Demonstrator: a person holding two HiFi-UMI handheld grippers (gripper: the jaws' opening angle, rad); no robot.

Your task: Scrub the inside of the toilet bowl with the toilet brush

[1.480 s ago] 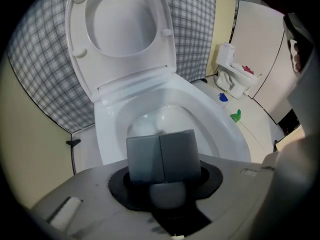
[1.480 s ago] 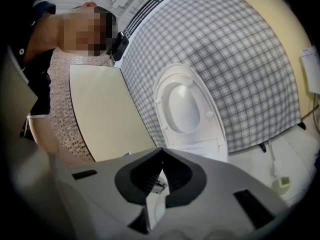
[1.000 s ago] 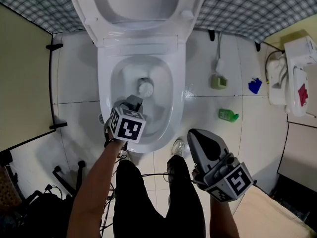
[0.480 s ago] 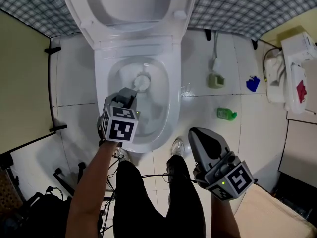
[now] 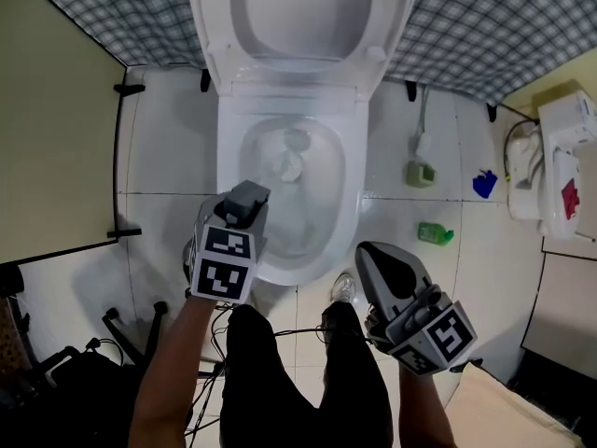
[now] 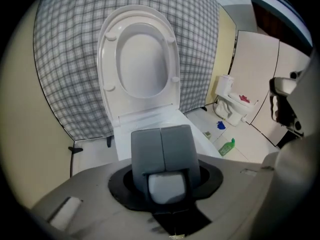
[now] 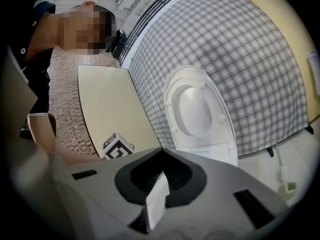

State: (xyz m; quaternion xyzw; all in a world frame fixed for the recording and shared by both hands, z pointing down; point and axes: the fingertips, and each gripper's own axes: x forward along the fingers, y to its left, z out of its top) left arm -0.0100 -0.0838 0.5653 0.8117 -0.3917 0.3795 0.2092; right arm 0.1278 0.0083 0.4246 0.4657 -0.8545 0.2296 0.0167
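The white toilet (image 5: pixel 346 190) stands with lid and seat (image 6: pixel 140 66) raised. In the head view a pale round brush head (image 5: pixel 288 166) sits inside the bowl, close to the drain. My left gripper (image 5: pixel 248 196) hangs over the bowl's near left rim, pointing down into it. In the left gripper view its grey pads (image 6: pixel 161 134) meet along a seam, shut on a whitish handle end (image 6: pixel 167 188); the handle's length is hidden. My right gripper (image 5: pixel 375 253) is held off the bowl's near right corner, its jaws (image 7: pixel 161 154) shut to a point with nothing in them.
On the tiled floor right of the toilet are a green holder (image 5: pixel 419 173), a green bottle (image 5: pixel 435 233) and a blue item (image 5: pixel 484 185). A small white fixture (image 5: pixel 550 171) is at far right, a beige partition (image 5: pixel 56 157) at left. My shoes (image 5: pixel 341 287) touch the bowl's base.
My left gripper has risen above the bowl's left rim and looks bigger in the head view. The brush head stays near the drain. The right gripper has barely moved.
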